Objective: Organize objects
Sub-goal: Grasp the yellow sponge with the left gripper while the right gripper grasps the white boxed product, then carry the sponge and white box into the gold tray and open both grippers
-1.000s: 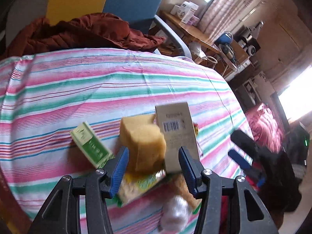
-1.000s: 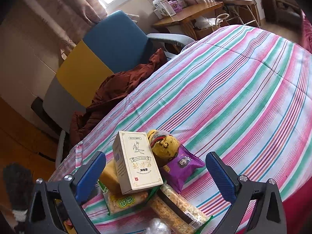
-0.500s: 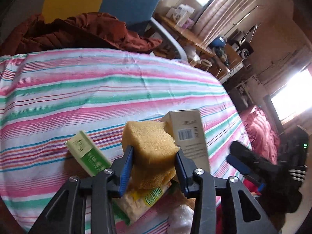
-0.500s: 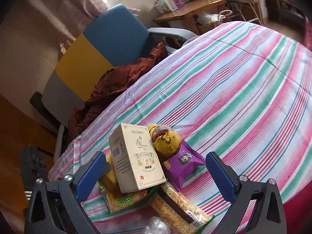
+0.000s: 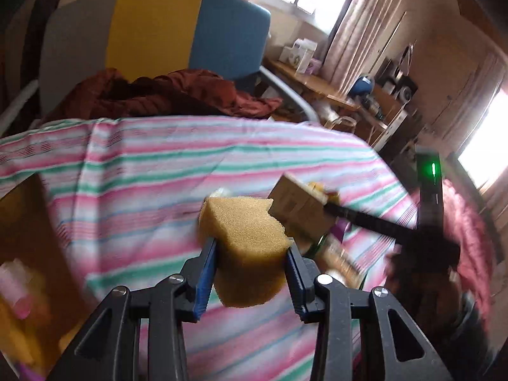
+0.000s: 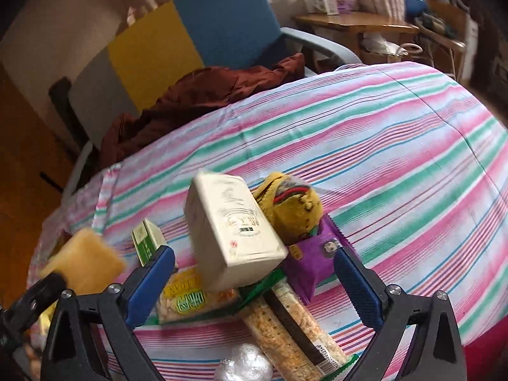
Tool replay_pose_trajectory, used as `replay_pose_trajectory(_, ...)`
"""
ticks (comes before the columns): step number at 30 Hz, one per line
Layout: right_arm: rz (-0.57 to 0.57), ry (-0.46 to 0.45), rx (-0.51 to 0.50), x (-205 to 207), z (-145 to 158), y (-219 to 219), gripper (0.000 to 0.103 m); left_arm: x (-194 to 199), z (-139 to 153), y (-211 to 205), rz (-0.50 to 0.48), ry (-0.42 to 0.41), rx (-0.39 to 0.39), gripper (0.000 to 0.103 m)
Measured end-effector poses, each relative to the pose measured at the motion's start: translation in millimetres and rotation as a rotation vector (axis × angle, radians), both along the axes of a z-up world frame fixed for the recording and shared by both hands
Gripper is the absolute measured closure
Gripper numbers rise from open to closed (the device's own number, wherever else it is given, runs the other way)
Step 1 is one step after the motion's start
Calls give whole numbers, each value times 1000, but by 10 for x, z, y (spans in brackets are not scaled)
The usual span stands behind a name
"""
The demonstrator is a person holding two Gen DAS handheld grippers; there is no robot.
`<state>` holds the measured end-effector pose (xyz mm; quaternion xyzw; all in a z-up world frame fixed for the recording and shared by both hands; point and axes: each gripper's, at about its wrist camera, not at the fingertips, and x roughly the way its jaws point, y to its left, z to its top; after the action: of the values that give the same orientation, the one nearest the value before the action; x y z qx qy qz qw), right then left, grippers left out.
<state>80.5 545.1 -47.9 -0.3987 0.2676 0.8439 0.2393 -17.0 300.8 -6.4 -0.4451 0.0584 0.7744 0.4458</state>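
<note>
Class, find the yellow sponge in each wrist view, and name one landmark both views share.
Left wrist view: yellow sponge at lower centre, clamped in the left hand-held gripper.
Right wrist view: the sponge at the lower left edge, left of the small green box.
Shared landmark: cream box.

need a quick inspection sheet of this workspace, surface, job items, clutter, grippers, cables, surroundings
surface: striped cloth covers the table
job's things: yellow sponge; cream box; green box; purple packet; snack packs
clutter: plastic wrap ball
grippers: left gripper shut on the sponge, lifted; right gripper closing around the cream box, pads not touching
cables: nothing seen on the table
surroundings: chair with brown garment; wooden desk
</note>
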Motion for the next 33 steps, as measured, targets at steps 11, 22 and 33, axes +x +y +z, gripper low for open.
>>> replay_pose_trajectory(11, 191, -83, 140, -312, 141, -116, 6, 284, -491, -210, -13, -43, -106, 59)
replay_pose_trajectory(22, 426, -249, 104, -955, -167, 82, 26, 253, -638, -132, -6, -26, -174, 50)
replay_pose_trajectory(33, 424, -176, 139, -653, 66, -104, 50, 302, -537, -187, -19, 33, -139, 64)
